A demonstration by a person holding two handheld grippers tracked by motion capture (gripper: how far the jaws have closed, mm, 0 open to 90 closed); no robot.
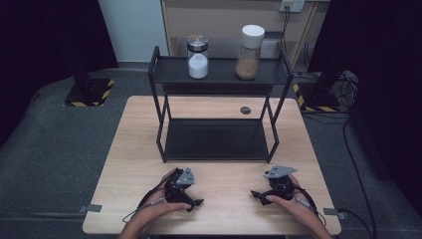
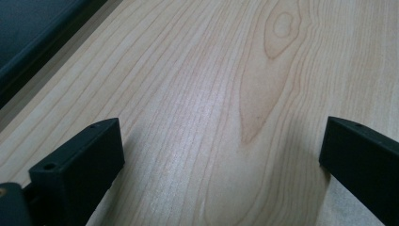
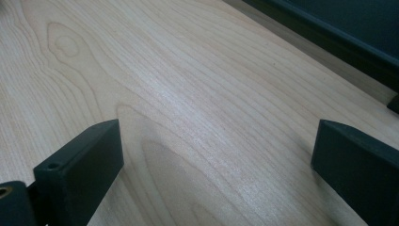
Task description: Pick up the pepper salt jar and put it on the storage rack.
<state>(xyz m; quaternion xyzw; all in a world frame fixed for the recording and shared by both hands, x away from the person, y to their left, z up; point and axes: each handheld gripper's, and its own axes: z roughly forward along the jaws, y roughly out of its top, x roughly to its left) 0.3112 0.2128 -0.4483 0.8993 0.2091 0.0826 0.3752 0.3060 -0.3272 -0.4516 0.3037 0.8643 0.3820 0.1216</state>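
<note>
A black two-tier rack (image 1: 164, 112) stands at the back middle of the wooden table (image 1: 224, 174). Its top shelf carries a silver-lidded jar of white powder (image 1: 198, 57) and, to the right, a white-lidded jar of brown powder (image 1: 249, 52). The lower shelf (image 1: 214, 139) is bare. Both hands rest at the table's front edge. My left gripper (image 1: 195, 202) (image 2: 221, 165) lies open on the wood with nothing between its jaws. My right gripper (image 1: 257, 194) (image 3: 216, 165) is likewise open, and its jaws hold nothing. The two grippers point toward each other.
A small dark round disc (image 1: 245, 110) lies on the table behind the rack's lower shelf. The rack's base edge shows at the top left of the left gripper view (image 2: 28, 33) and the top right of the right gripper view (image 3: 339, 23). Grey carpet (image 1: 54, 149) surrounds the table.
</note>
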